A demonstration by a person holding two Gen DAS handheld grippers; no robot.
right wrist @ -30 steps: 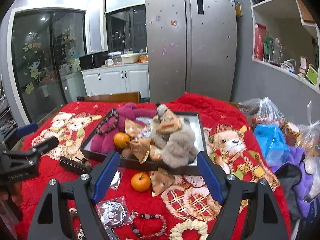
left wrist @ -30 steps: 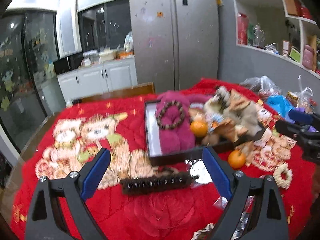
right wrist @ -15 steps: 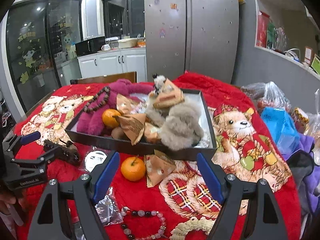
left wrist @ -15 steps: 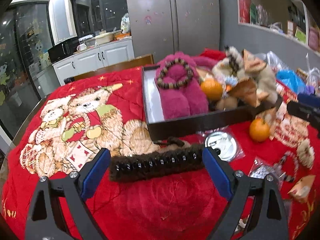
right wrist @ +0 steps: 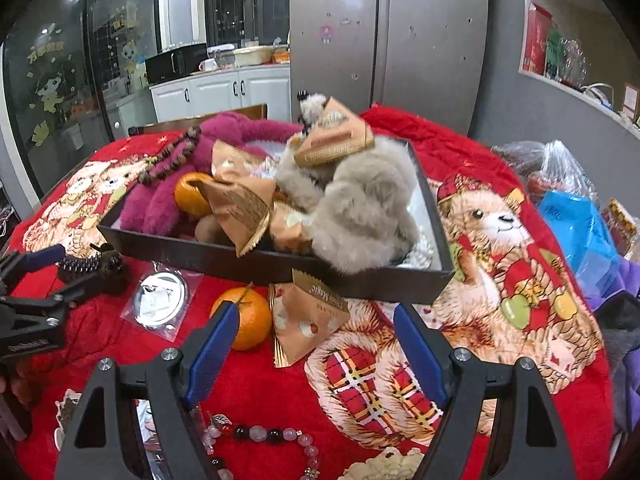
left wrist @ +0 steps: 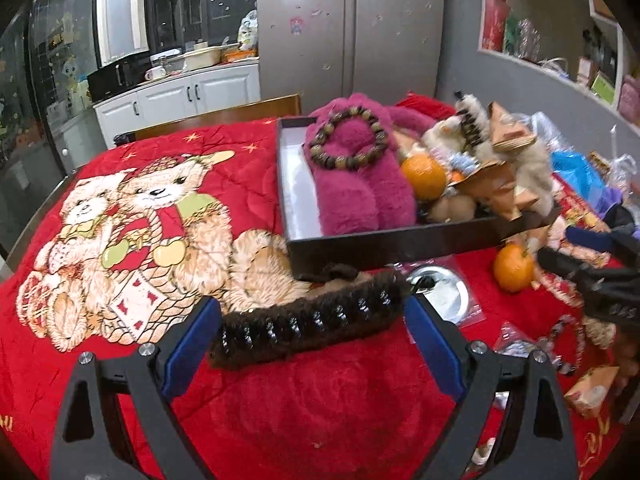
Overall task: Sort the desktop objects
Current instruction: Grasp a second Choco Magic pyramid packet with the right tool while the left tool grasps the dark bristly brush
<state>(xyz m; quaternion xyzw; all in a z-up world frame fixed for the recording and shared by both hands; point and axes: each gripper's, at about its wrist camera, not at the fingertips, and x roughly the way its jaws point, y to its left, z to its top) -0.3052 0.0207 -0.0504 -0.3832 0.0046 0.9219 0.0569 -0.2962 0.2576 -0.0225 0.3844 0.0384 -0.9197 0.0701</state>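
L tongs: wide, around long dark fuzzy hair clip on red blanket, just by black tray | R tongs: wide, near orange & gold snack pack

Bead bracelet partly behind right tongs, lower loop cut by frame edge. White ring-shaped item cropped at bottom. Tangerine partly masked by blue pad. Shelf contents too blurred to identify.
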